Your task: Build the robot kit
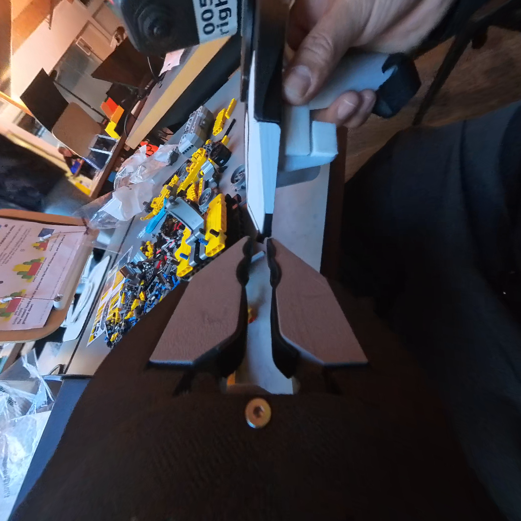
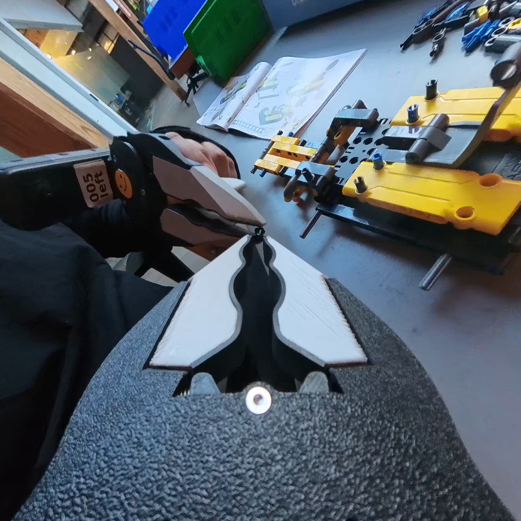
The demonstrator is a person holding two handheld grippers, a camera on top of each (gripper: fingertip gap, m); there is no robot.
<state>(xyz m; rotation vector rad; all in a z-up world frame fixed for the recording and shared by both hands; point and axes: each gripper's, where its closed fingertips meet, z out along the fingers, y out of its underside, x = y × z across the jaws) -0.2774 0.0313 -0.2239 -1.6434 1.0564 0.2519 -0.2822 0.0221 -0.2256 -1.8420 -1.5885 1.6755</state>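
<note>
My right gripper (image 2: 258,238) is shut on a small black pin (image 2: 258,231), pinched at its very tips above the near edge of the grey table (image 2: 394,324). My left gripper (image 1: 258,241) comes in from the left and meets it tip to tip. Its fingers are almost closed and seem to pinch the same pin's other end. The left gripper also shows in the right wrist view (image 2: 256,226), and the right gripper in the left wrist view (image 1: 263,229), held by a hand (image 1: 324,56). A yellow and black brick-built vehicle frame (image 2: 423,191) lies just beyond.
An open instruction booklet (image 2: 282,93) lies behind the frame. A heap of small loose parts (image 1: 146,282) and clear plastic bags (image 1: 135,174) lie further along the table. Blue (image 2: 169,25) and green (image 2: 225,33) bins stand at the back. A printed sheet on a board (image 1: 31,267) stands at the left. Less than 4 cm separates the two grippers' tips.
</note>
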